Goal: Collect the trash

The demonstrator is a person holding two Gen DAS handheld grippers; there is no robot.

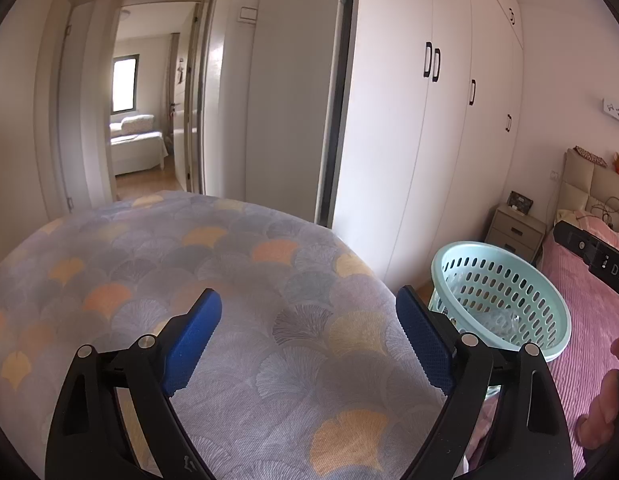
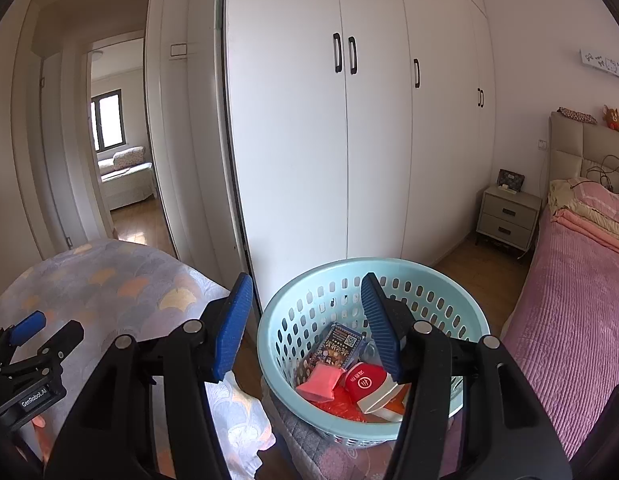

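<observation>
Trash: a pink packet (image 2: 320,381), a red-and-white carton (image 2: 371,384), a printed dark packet (image 2: 338,345) and red wrapping are found inside the basket, low and just ahead of the right gripper (image 2: 307,326). Clear crumpled plastic is also made out through the basket wall in the left wrist view.
Basket: a pale blue perforated basket (image 2: 449,280) is seen beneath and ahead of the right gripper; from the left gripper (image 1: 309,338) it lies off to the right, apart from the fingers.
Right gripper: jaws are held partly spread over the basket mouth; nothing is pinched between the pads.
Left gripper: jaws are spread wide with nothing between them; only a patterned cover (image 1: 237,264) is seen below and ahead.
Loose trash: none is visible on the patterned cover or on the pink bed (image 2: 569,320) to the right of both grippers.
Deciding relation: the basket is judged nearer the right hand, which is placed directly above it; the left would have to be carried rightward to reach it.
Long axis: cannot be told for any next item, none being in view.
Progress: collection is judged well advanced or finished.
</observation>
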